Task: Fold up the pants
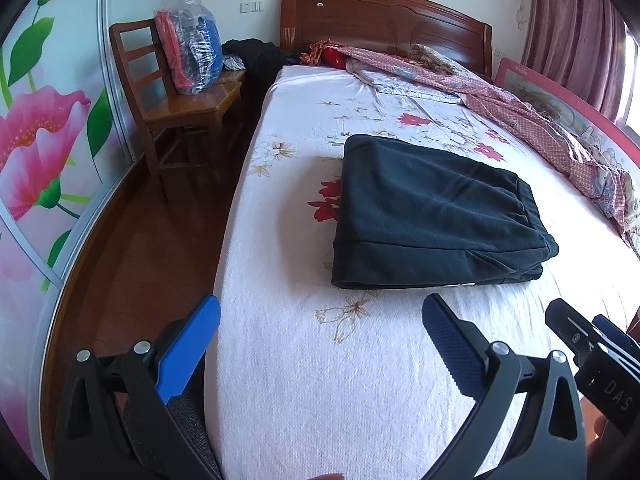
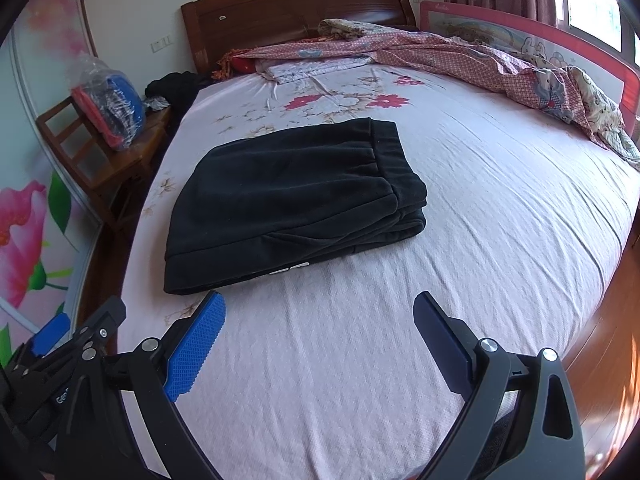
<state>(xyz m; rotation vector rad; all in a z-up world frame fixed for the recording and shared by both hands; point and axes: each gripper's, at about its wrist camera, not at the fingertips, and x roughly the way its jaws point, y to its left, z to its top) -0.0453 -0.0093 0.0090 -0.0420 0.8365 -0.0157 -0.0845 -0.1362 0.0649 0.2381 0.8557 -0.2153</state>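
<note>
I see the folded black fleece pants (image 2: 292, 200) lying on the floral white bed sheet (image 2: 400, 320); my left gripper (image 1: 320, 320) and right gripper (image 2: 320, 316) hover near them, fingers apart and empty.

"das" on the right tool (image 1: 592, 356); "gen" on the left tool (image 2: 60, 364).

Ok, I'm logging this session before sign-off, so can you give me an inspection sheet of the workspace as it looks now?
Surface: bed with a pale floral sheet, lightly wrinkled.
Job's things: black pants folded into a compact stack, lying flat on the sheet; a white mark shows at the near edge.
Clutter: crumpled patterned bedding along the head and far side.
Grippers: left gripper and right gripper both open, holding nothing, short of the pants.
Cables: nothing seen.
Surroundings: wooden headboard, wooden chair bearing a plastic bag of clothes, floral wardrobe door, curtain, pink bed rail.
</note>
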